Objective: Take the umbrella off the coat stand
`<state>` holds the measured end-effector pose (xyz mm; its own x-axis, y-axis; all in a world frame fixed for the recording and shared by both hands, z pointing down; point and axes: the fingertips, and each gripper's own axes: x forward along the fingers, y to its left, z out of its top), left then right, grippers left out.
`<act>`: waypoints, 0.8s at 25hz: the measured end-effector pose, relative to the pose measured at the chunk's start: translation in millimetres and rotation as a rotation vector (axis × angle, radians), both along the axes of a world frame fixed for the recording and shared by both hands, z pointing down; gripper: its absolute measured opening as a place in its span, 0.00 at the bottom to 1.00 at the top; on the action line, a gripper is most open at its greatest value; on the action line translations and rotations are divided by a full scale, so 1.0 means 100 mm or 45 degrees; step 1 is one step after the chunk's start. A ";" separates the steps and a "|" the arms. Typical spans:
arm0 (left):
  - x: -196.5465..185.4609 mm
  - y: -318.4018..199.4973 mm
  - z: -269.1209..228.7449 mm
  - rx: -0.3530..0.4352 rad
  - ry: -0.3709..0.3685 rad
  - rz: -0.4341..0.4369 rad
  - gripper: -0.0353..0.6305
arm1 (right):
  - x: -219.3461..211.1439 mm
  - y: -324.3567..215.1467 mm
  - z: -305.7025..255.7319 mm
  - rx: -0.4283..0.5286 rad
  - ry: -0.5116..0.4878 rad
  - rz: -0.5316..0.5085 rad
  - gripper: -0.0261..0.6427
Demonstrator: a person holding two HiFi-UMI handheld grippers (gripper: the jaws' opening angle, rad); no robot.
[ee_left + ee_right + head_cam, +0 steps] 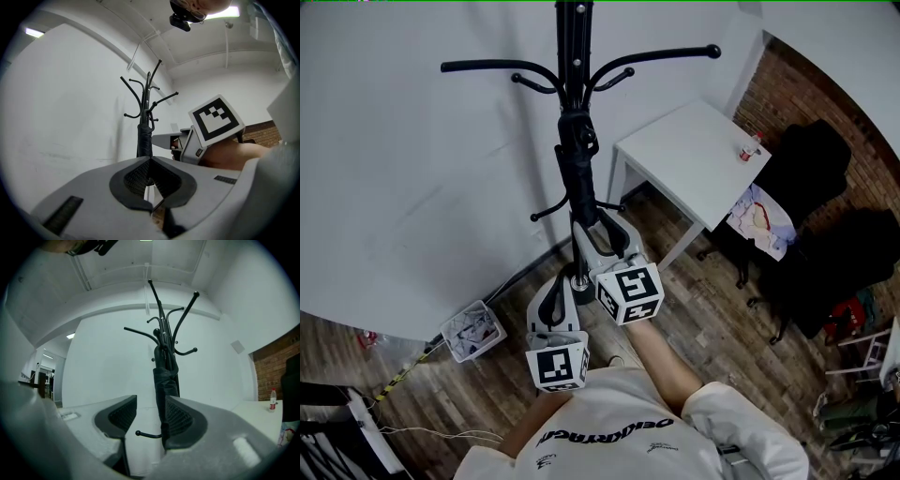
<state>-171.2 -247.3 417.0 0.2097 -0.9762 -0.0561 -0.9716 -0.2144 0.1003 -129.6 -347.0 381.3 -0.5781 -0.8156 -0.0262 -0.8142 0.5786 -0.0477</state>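
Observation:
The black coat stand (573, 56) rises against the white wall, and a folded black umbrella (577, 173) hangs along its pole. My right gripper (598, 225) reaches level toward the umbrella's lower part. In the right gripper view its jaws (151, 401) stand open, and the umbrella (164, 380) hangs just ahead, close to the right pad, with no pad pressing on it. My left gripper (560, 284) is lower and nearer to me, short of the stand. Its jaws (150, 160) are shut with nothing in them, and the umbrella (145, 140) shows beyond them.
A white table (694, 150) with a small bottle (750, 148) stands right of the stand. Black chairs (811, 159) sit by the brick wall. A white basket (473, 330) and a cable lie on the wooden floor at the left.

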 end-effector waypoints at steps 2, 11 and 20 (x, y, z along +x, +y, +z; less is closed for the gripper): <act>-0.03 -0.01 -0.01 0.002 -0.004 0.004 0.05 | -0.01 -0.07 -0.01 0.005 -0.003 0.023 0.34; -0.06 -0.07 0.03 0.005 -0.013 0.012 0.05 | -0.12 -0.47 0.12 -0.027 0.077 0.080 0.49; -0.13 -0.08 0.03 0.017 -0.042 -0.014 0.05 | -0.18 -0.88 0.39 -0.046 0.208 0.149 0.54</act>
